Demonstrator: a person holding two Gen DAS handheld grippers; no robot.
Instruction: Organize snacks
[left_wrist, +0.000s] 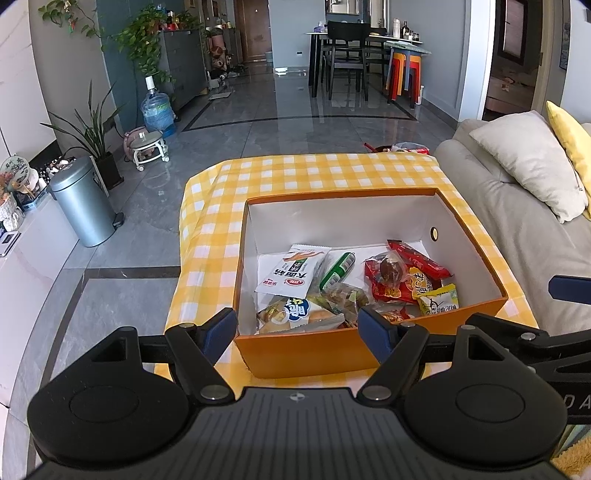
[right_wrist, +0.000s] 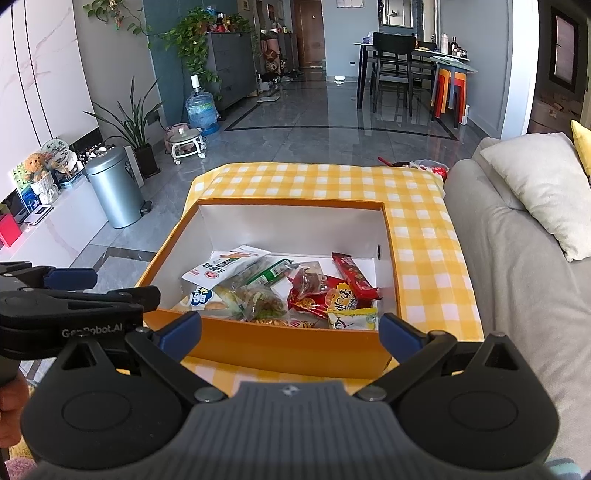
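Snacks (left_wrist: 343, 284) in orange box (left_wrist: 306, 350) | both claws spread, empty, at near rim

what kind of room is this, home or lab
Most likely a home, an open living and dining room: a grey sofa with cushions stands beside the checked-cloth table, a dining table with chairs stands at the far end, and potted plants line the wall.

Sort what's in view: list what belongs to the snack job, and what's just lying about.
Job:
orange box
white noodle-snack packet
green sausage stick
red snack bar
yellow packet
left gripper, right gripper, both open

Lying about:
checked tablecloth
grey bin
sofa cushion
water jug
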